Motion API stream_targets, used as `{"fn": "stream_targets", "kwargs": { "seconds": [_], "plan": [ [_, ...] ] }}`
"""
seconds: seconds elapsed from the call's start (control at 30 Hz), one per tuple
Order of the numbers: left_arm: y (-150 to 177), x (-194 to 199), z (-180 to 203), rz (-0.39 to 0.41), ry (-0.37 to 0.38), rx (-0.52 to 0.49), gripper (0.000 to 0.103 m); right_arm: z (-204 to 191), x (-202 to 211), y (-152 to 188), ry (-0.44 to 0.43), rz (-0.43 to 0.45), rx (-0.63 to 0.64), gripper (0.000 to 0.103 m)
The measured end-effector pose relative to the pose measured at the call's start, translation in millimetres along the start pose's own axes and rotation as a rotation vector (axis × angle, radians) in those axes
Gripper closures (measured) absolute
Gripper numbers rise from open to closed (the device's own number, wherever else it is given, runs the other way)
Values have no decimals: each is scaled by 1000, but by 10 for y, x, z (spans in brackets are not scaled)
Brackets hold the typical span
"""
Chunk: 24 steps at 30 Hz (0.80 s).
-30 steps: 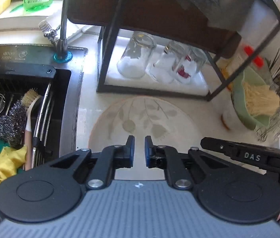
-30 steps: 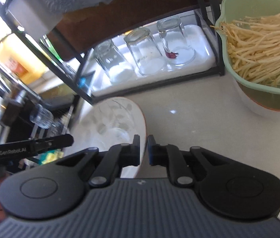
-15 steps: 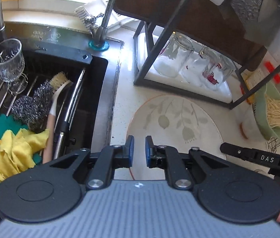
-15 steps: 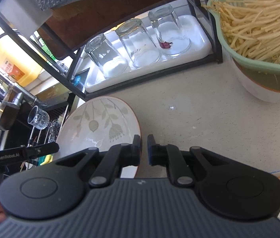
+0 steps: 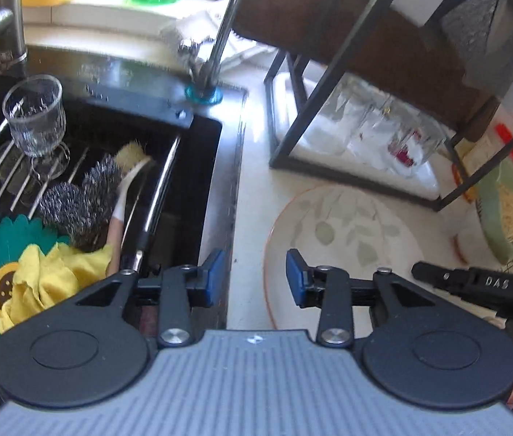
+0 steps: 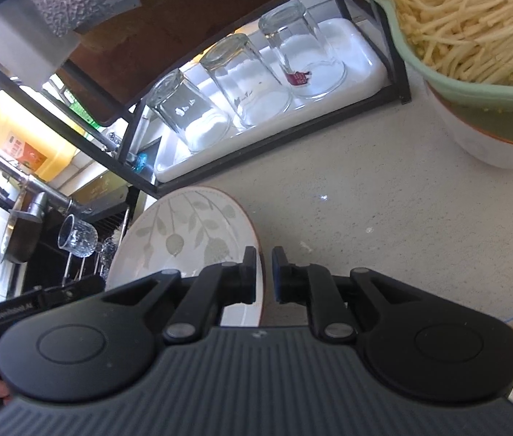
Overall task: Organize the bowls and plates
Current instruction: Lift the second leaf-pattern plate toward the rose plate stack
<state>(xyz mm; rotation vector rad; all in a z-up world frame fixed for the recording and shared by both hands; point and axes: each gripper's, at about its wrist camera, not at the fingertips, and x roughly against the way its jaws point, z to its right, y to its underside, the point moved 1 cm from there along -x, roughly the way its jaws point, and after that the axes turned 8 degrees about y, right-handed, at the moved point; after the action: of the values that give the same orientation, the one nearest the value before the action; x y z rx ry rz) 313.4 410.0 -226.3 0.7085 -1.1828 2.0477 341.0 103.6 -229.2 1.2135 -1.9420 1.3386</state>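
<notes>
1. Left gripper (image 5: 255, 274) with jaws apart, just opened wider, nothing between the pads; left finger over the counter strip beside the sink (image 5: 198, 185), right finger over the near left rim of the leaf-patterned plate (image 5: 343, 239).
2. Right gripper (image 6: 264, 272) clamped on the plate's right rim, jaws nearly together with the thin orange-edged lip between them.
3. Plate lying on the speckled counter (image 6: 383, 200), just in front of the black wire rack (image 5: 332, 72) that shelters three upturned glasses (image 6: 245, 80); sink to the plate's left, green colander of noodles (image 6: 474, 36) well off to its right.
4. Step in hand, by the look of it: securing this one plate with both grippers before shifting it to a stack or the rack.
5. Next move probably calls for sliding the left jaws rightward over the plate's rim, then closing, then lifting level with both hands.
6. Worth watching: a thin, slick ceramic rim, liable to tip if raised from one side only.
</notes>
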Motion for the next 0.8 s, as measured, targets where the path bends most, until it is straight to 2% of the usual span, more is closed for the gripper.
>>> {"fn": "stream_targets", "kwargs": {
  "seconds": [0.1,0.2,0.27,0.43,0.8],
  "plan": [
    [44,-82,-14,-20,5,-14,63,4,-56,10,-11,-21,-4,90],
    [102,-163,28,-40,8,-27,74,-37,-90,63,-23,-34,16,89],
    [125,-182,62,-35,17,-40,78,-72,-95,96,-26,-32,48,89],
    [143,-183,91,-32,-1,-63,79,-70,-92,119,-46,-31,54,89],
    [166,124,237,-38,54,-97,79,6,177,233,-85,-57,26,89]
  ]
}}
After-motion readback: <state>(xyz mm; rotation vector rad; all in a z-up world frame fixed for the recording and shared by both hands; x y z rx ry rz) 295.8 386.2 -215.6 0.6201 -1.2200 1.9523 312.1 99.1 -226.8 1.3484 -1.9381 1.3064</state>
